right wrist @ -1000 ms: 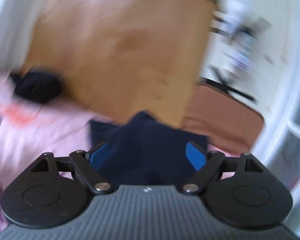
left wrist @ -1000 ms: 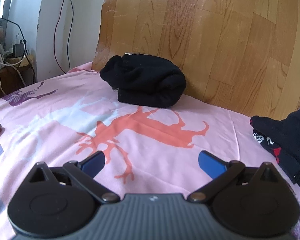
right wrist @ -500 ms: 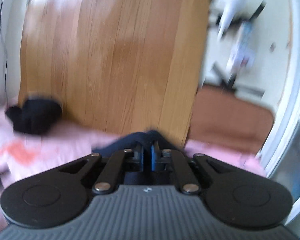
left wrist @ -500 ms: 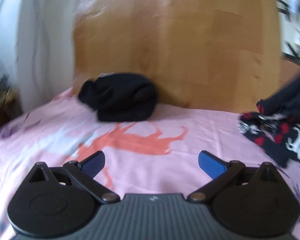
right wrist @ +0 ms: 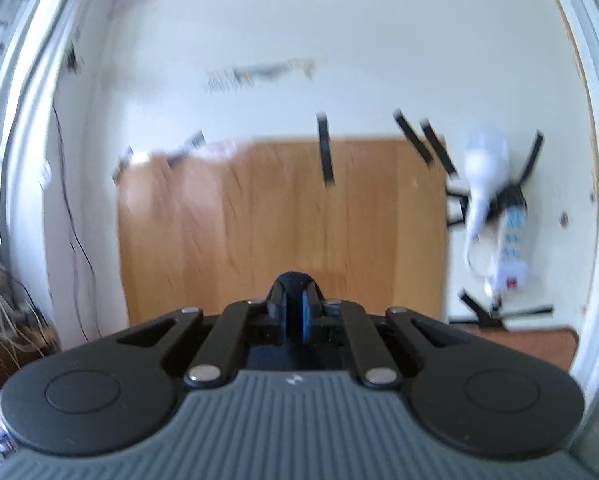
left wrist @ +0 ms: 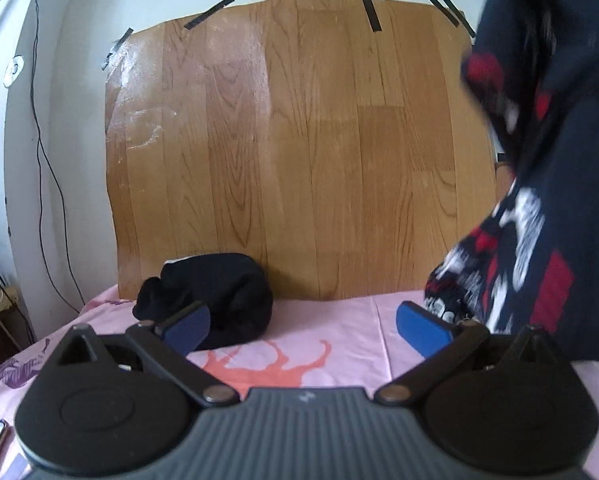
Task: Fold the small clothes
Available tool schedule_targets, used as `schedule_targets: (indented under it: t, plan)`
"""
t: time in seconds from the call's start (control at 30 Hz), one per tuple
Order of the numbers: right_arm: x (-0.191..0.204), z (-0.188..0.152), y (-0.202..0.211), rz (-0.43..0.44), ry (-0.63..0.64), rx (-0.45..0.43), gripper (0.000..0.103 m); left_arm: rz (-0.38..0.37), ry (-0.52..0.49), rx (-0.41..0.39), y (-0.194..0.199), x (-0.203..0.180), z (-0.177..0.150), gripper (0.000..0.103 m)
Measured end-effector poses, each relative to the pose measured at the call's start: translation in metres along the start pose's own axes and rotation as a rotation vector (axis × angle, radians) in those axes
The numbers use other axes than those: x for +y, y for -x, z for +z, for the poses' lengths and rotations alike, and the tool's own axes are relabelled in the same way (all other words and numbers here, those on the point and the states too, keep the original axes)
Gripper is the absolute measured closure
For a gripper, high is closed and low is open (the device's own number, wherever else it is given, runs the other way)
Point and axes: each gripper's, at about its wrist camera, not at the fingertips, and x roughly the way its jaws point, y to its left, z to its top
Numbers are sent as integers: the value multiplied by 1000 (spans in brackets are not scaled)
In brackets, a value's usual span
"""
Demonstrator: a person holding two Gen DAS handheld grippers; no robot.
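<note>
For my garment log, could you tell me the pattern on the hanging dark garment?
Red and white print on the dark navy garment, clearest in the left wrist view.

Home bedroom: pink printed bedsheet (left wrist: pixel 339 320), wall power strip (right wrist: pixel 509 248).

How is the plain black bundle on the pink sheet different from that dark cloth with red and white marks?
The plain black fabric bundle lies balled up on the pink printed bedsheet; the dark navy garment with red and white print hangs in the air, stretched downward. The bundle has almost no pattern; the garment is patterned. The bundle looks sharp, the garment blurred. Both are dark, soft clothes.
</note>
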Motion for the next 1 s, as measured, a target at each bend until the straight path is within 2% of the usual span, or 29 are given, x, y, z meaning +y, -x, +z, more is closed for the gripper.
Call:
schedule_targets:
  t: [0.17,0.23,0.3,0.33,0.4,0.43,0.5,0.53,0.57,0.63,0.7,0.8,0.9,0.97,1.0]
  plan:
    - [3,36,13,20,3,-123,93,-17,25,3,6,5,-1,0]
    - [-9,41,17,-7,-28,-157,93,-29,39,18,9,6,-4,0]
    - [-31,35,16,-73,-71,-152,93,-26,49,31,10,8,-8,0]
    - [-42,29,11,-123,-86,-131,92,-20,50,41,9,10,-10,0]
    - [-66,5,-11,-300,-52,-54,86,-12,51,70,6,12,-13,0]
    - [-74,-11,-25,-439,25,-18,70,-10,55,84,5,13,-14,0]
    - [-97,-54,-54,-729,190,110,41,-7,66,95,7,16,-15,0]
    - [-108,-73,-60,-796,228,175,42,-4,68,92,9,18,-17,0]
    - [-114,-90,-58,-802,210,220,42,1,66,88,10,19,-18,0]
    - [-110,-119,-40,-641,120,258,42,9,55,96,9,19,-20,0]
    - [-83,-149,-24,-445,99,322,42,2,52,120,4,16,-21,0]
    - [-41,-193,3,-180,58,405,34,-35,52,145,-2,8,-20,0]
    - [-20,-231,32,-58,-5,484,31,-108,2,145,0,-9,-16,0]
    - [-13,-255,53,5,-36,534,23,-160,-56,126,5,-24,-13,0]
    - [-9,-267,64,26,-31,576,16,-179,-78,117,7,-29,-13,0]
